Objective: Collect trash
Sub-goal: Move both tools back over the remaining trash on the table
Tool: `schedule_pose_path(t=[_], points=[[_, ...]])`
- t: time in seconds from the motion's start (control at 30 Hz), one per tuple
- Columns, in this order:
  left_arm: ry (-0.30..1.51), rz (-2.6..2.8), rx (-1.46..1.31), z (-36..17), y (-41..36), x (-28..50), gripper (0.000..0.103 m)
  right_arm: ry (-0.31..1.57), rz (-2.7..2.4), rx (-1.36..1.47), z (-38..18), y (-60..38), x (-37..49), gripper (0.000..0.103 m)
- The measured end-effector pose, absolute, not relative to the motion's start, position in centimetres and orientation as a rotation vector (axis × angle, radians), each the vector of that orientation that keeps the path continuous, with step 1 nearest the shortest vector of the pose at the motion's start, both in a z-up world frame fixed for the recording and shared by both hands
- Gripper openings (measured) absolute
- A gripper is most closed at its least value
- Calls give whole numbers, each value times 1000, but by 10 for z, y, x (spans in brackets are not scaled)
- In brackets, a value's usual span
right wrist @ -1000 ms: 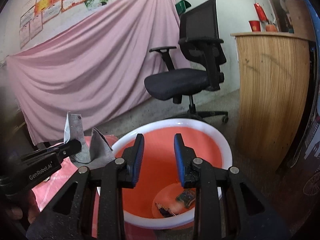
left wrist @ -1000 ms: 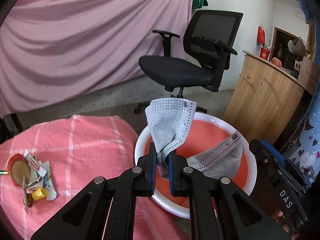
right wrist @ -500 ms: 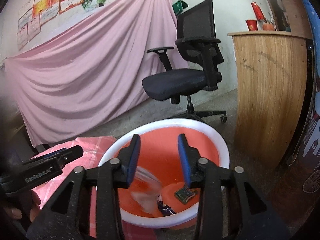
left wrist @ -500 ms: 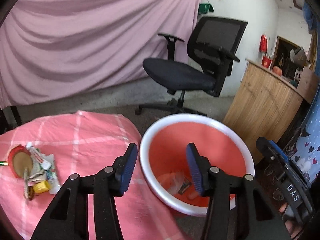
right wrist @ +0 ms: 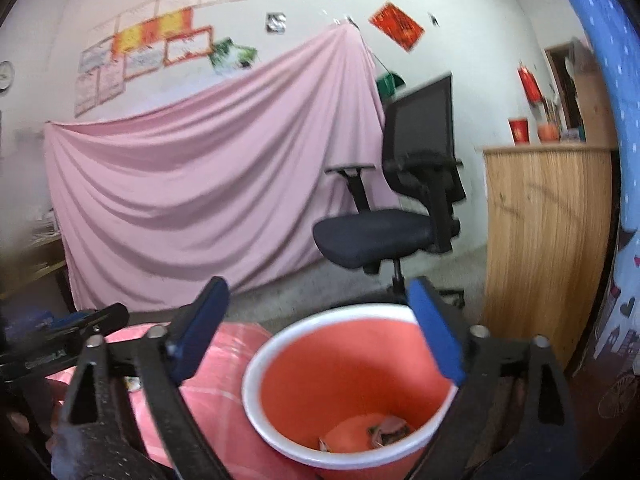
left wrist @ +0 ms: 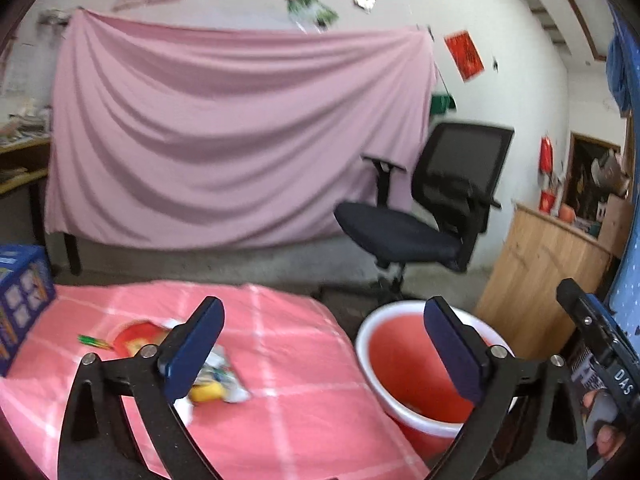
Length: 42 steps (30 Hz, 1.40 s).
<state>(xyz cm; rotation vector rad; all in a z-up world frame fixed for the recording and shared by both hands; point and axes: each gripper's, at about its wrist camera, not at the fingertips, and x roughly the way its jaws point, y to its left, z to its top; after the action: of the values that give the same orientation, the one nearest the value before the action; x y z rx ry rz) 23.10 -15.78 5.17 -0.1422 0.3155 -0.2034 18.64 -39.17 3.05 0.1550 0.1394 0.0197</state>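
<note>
Trash (left wrist: 208, 376) on the pink cloth (left wrist: 304, 364) beside the bucket (left wrist: 374, 354) looks light, crinkly and slippery; pinch one wrapper by its edge. Your left gripper (left wrist: 324, 352) and right gripper (right wrist: 316, 328) are opening wide, nothing between them.

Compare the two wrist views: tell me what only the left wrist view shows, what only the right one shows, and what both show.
Only the left wrist view: the trash pile on the pink checked cloth, and a blue box.

Only the right wrist view: scraps at the bottom of the bucket, plus the left hand-held gripper from the side.

Both: the red bucket, the pink drape, the office chair and the wooden counter.
</note>
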Motion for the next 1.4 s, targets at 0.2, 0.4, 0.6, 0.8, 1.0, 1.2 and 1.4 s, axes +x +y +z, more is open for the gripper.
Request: schedule_pose_path(t=[0.2,0.4,0.6,0.8,1.0,1.2,1.4], points=[[200,-151,-159,63,-114,191,101,37,86,146,48,-364,166,103],[130,-101,-147,69,-75,158,101,-1,147,139,53,-330,150,103],[99,-51,-119,65,-44,136,101,-23,202,105,53,-296,139,103],[118,-7,-90,50,-16,129,101,0,242,57,47,-262,141,103],[209,10,-77,29,2,142,101,91,275,-7,32,-240,160,103],[330,29,-61,10,7,168,101,248,310,-14,19,-234,191,103],[452,-1,-64,-1,10,194,101,408,328,-31,1,-226,225,101]])
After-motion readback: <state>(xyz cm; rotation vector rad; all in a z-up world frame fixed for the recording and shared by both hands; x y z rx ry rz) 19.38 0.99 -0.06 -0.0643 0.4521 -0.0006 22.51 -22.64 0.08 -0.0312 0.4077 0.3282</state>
